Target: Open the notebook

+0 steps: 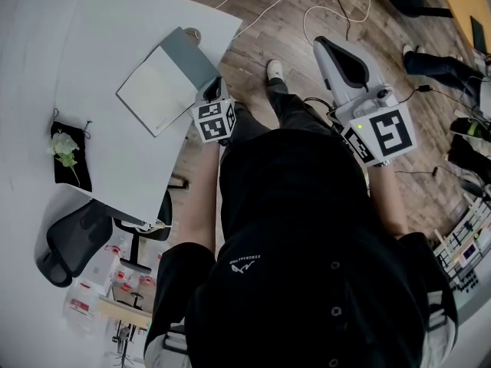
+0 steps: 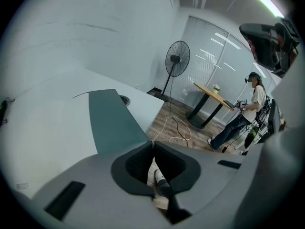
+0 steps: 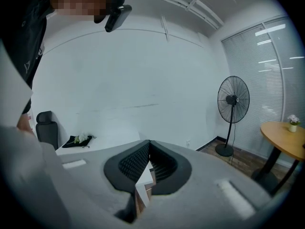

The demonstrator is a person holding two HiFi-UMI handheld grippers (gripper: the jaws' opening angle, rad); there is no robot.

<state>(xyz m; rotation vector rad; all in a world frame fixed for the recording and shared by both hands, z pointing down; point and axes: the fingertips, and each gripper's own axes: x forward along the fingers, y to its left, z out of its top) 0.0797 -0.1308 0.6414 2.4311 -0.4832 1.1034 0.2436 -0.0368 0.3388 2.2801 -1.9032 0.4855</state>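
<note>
The notebook (image 1: 157,89) lies open on the white table (image 1: 115,21), a cream page facing up and its grey-green cover (image 1: 192,52) folded out to the right. My left gripper (image 1: 214,84) sits at the table's edge, just beside the cover's near corner, jaws shut with nothing between them. In the left gripper view the cover (image 2: 114,120) runs right up to the left gripper (image 2: 152,144). My right gripper (image 1: 321,44) is held over the wooden floor, well away from the table, and is shut and empty. The right gripper (image 3: 149,143) faces a white wall.
A black pouch with a white flower (image 1: 69,153) lies at the table's left edge. An office chair (image 1: 73,244) stands below it. Cables (image 1: 330,6) trail over the floor. A standing fan (image 2: 177,61), a wooden table (image 2: 214,93) and another person (image 2: 248,109) are further off.
</note>
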